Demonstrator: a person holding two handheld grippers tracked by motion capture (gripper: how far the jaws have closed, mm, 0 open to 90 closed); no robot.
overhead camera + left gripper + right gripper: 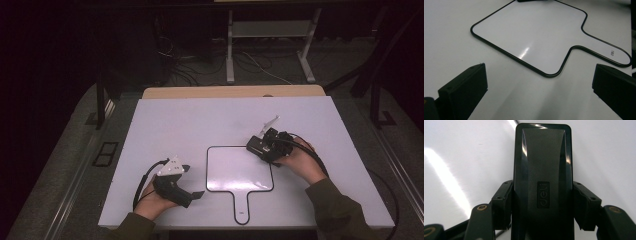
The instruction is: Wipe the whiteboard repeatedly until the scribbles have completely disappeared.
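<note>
High view: a white paddle-shaped whiteboard (240, 172) with a thin black rim lies flat on the white table (165, 125), handle toward the person, between the left gripper (192, 195), held near its lower left corner, and the right gripper (256, 146), which holds a black eraser (260, 146) at its upper right corner. Left gripper view: the jaws stand spread wide over bare table, the whiteboard (536, 32) just ahead. Right gripper view: both jaws press the long sides of the glossy black eraser (542, 180), a rounded rectangle with a small embossed label.

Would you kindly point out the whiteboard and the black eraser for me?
whiteboard (529, 37): left gripper view, middle of its white face.
black eraser (542, 165): right gripper view, top of its casing.
</note>
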